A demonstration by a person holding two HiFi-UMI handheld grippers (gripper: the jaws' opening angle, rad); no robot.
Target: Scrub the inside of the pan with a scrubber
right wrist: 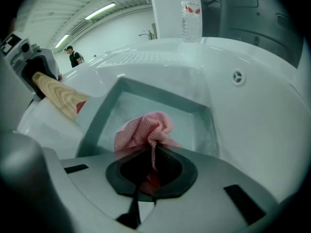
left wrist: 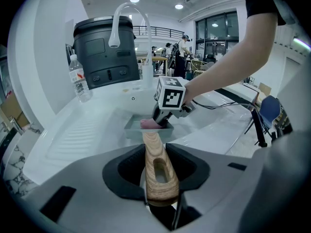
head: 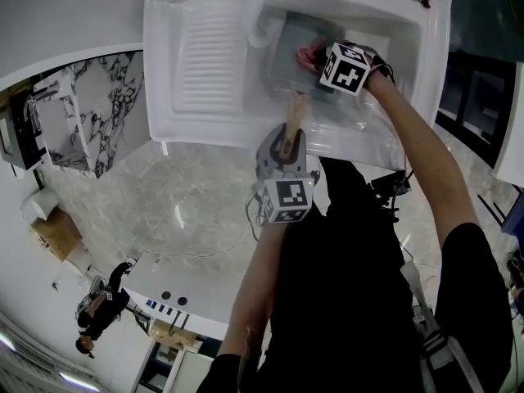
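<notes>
Pan (right wrist: 99,115) set in the white sink (head: 205,64) and gripped by its handle

The wooden handle (left wrist: 158,171) is clamped between the part-closed jaws of the left gripper (left wrist: 158,181). A pink mesh scrubber (right wrist: 143,130) is pinched between the closed jaws of the right gripper (right wrist: 148,171) and held inside the square grey pan. Contact with the pan floor cannot be made out.

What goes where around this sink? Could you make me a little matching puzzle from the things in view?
Things:
1. wooden handle
2. pink scrubber
3. water bottle
4. grey pan

Places:
A. sitting down in the sink
B. clamped in the right gripper
C. standing upright behind the draining board
D. clamped in the left gripper

Pairs: 1-D, 2-B, 3-C, 4-A.
</notes>
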